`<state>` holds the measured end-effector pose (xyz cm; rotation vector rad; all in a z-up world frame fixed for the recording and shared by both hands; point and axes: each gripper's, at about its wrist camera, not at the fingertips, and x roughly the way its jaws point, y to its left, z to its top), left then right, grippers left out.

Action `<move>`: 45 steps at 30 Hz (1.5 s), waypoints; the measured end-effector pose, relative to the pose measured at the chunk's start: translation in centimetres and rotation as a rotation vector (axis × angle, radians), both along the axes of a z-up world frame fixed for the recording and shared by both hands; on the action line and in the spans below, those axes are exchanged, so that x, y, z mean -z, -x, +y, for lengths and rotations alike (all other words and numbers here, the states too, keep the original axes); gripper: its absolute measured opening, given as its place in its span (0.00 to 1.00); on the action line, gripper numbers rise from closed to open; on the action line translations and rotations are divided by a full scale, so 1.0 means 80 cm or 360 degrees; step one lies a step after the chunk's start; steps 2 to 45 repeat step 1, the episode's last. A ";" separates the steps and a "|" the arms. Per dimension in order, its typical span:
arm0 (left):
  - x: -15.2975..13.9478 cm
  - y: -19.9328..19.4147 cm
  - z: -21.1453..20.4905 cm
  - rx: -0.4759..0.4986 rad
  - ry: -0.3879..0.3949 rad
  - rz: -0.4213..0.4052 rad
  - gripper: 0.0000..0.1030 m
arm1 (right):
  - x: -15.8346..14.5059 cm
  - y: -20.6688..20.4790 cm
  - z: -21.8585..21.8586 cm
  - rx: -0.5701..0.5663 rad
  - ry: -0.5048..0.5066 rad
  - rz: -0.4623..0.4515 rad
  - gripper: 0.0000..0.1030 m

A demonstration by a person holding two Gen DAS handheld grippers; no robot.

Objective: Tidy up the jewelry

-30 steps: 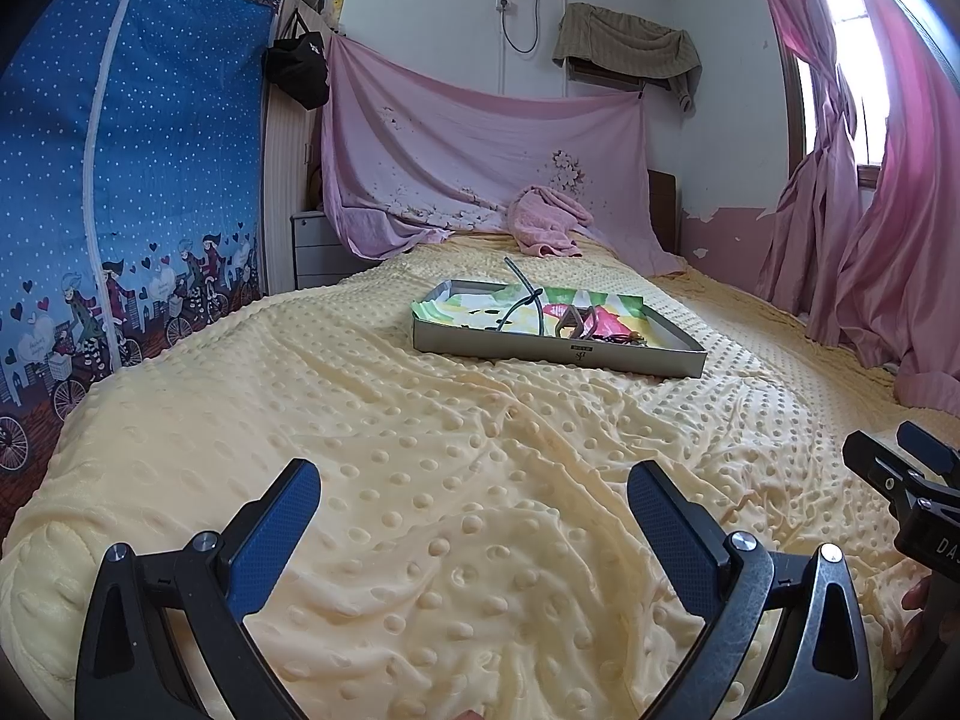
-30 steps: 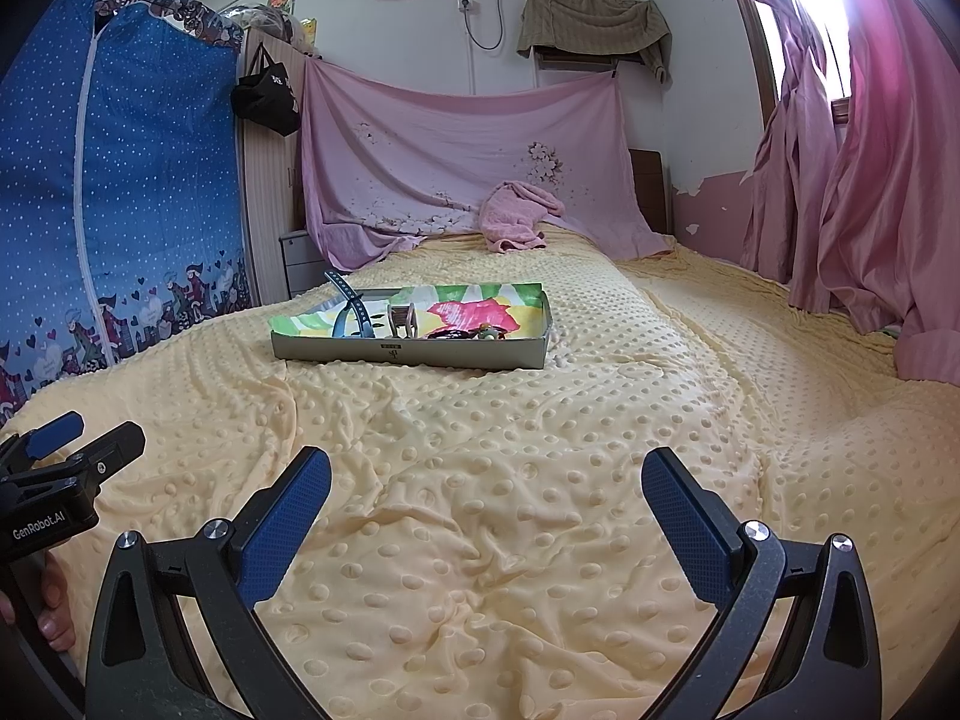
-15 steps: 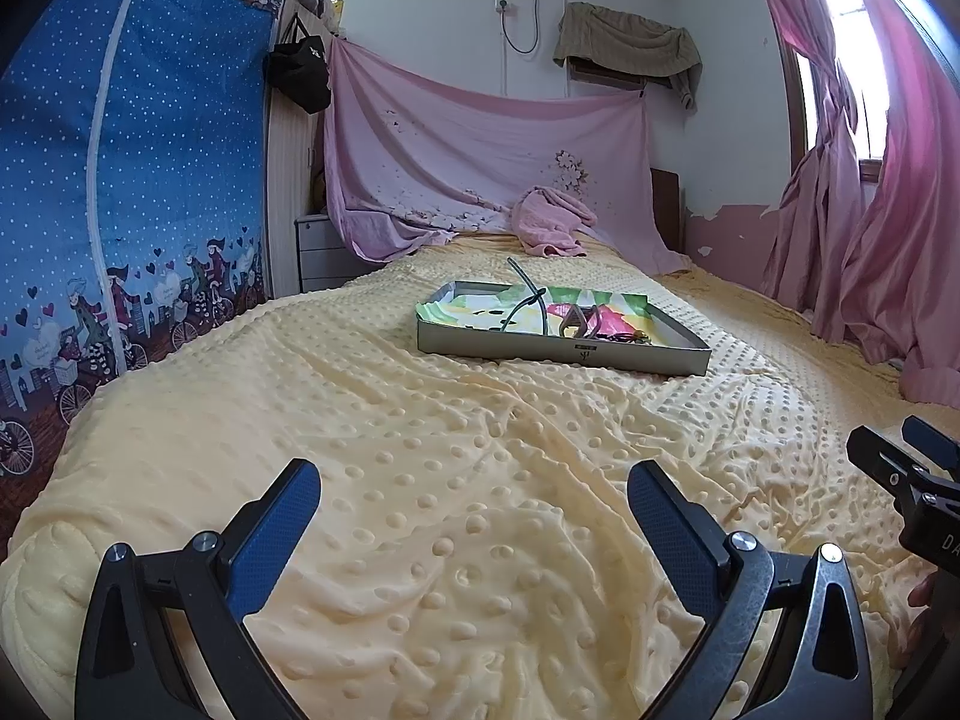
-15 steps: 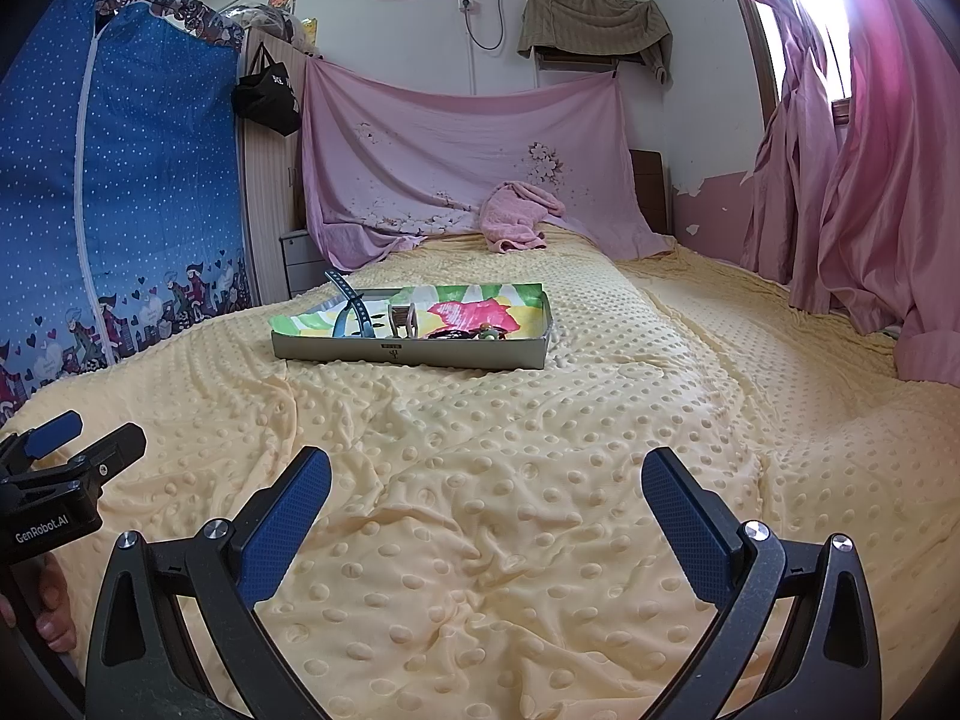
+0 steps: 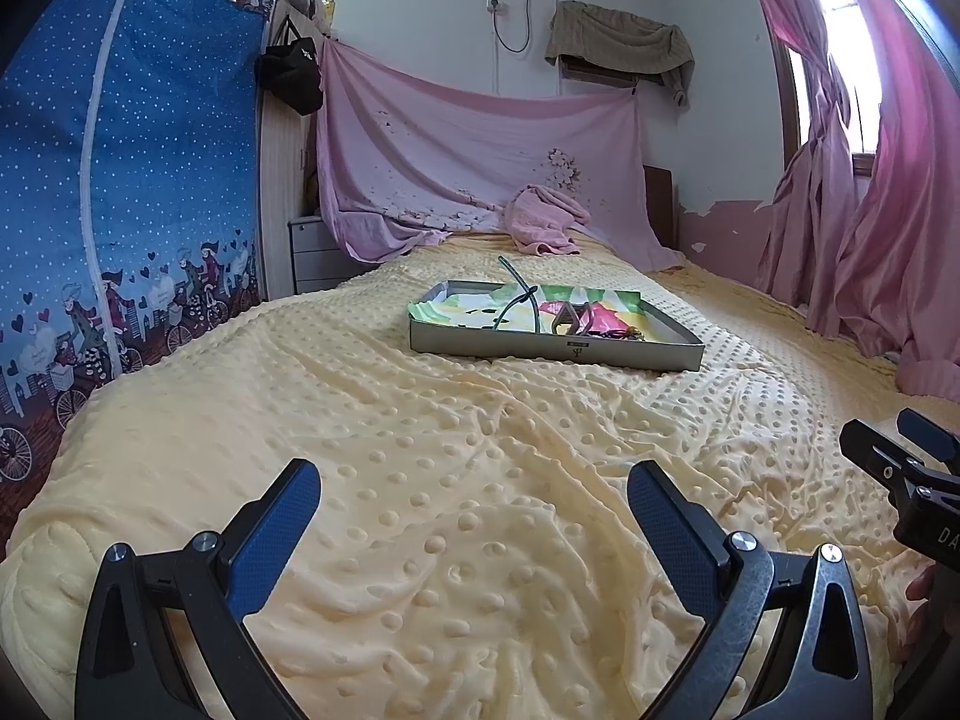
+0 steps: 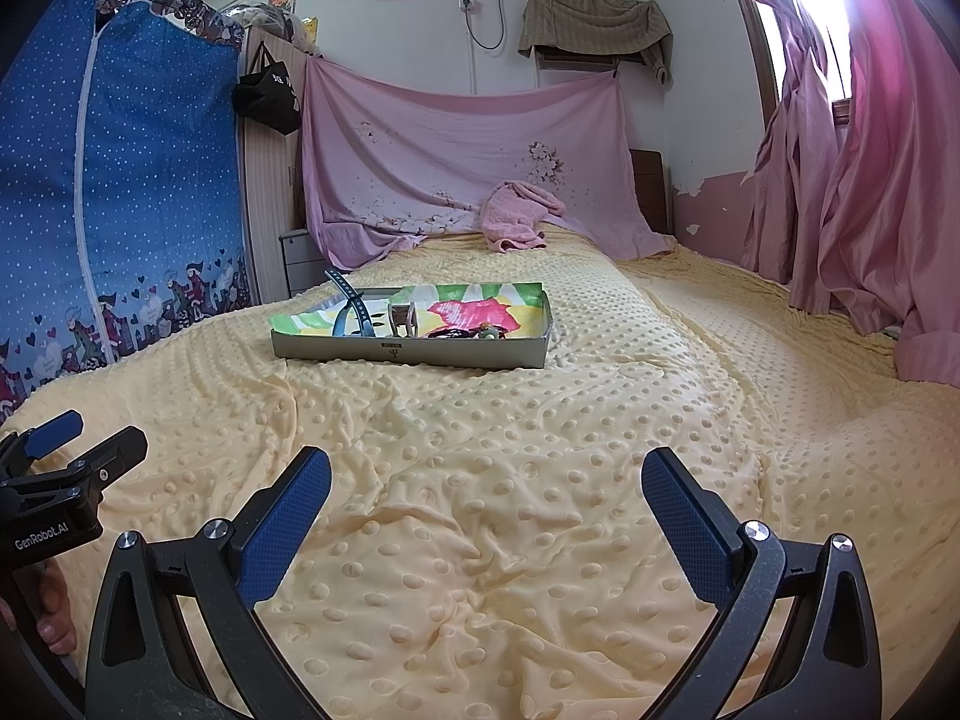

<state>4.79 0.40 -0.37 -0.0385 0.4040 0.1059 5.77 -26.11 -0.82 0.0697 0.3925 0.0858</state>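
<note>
A shallow grey box tray [image 5: 552,351] [image 6: 408,354] with a bright printed lining sits in the middle of the bed. In it are a dark blue watch strap [image 6: 354,313] [image 5: 515,300], a brown hair claw [image 6: 402,320] [image 5: 567,318] and small dark jewelry pieces [image 6: 462,333] [image 5: 618,334]. My left gripper [image 5: 471,504] is open and empty, low over the blanket, well short of the tray. My right gripper [image 6: 486,498] is open and empty, also well short of it. Each gripper shows at the edge of the other's view.
The bed is covered by a yellow dotted blanket [image 5: 456,480]. A pink towel [image 6: 516,225] lies by the headboard. A blue fabric wardrobe [image 5: 120,210] stands left, pink curtains [image 6: 870,180] right, a grey nightstand [image 5: 318,258] at the far left corner.
My left gripper's view has shifted slightly, so the tray sits a little further right and nearer. The right gripper has hardly moved. Both stay open.
</note>
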 end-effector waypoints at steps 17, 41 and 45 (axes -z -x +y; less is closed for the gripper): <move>0.000 0.000 0.000 0.0001 0.0000 0.0000 1.00 | 0.000 0.001 0.000 0.0000 0.0001 0.0000 0.99; 0.000 0.000 0.000 0.0001 0.0000 0.0000 1.00 | 0.000 0.001 0.000 0.0000 0.0001 0.0000 0.99; 0.000 0.000 0.000 0.0001 0.0000 0.0000 1.00 | 0.000 0.001 0.000 0.0000 0.0001 0.0000 0.99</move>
